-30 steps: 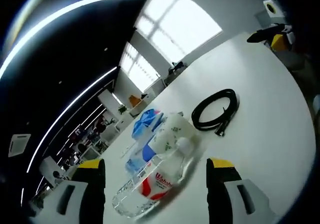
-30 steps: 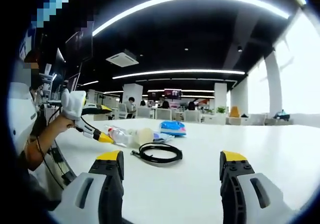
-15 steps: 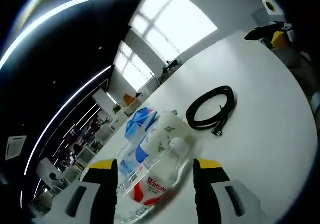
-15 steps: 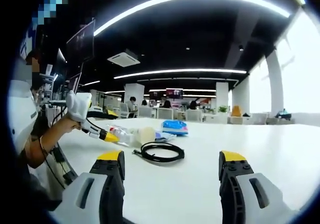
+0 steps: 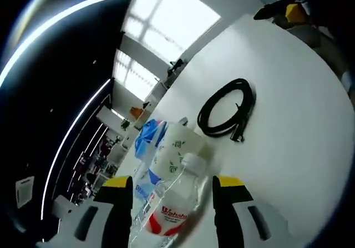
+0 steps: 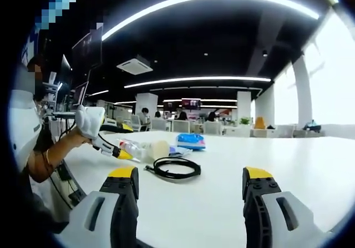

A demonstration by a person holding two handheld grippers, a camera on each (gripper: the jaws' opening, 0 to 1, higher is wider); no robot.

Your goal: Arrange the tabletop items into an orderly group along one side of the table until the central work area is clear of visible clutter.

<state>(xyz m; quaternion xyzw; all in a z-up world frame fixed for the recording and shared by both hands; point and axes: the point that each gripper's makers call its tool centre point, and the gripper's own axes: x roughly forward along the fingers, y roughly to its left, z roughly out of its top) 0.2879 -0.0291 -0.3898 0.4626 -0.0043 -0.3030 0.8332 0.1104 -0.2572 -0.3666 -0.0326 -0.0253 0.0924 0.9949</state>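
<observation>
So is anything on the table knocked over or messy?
Yes. The clear water bottle lies on its side between the left gripper's jaws instead of standing up. It is bunched against a white roll and a blue packet. The black cable lies apart in a loose coil. Nothing looks spilled or broken.

The white tabletop [image 5: 288, 109] carries a clear bottle [image 5: 169, 212], a blue packet [image 5: 148, 140] at 11 o'clock of it, and a black cable coil [image 5: 224, 109] at 1 o'clock.
</observation>
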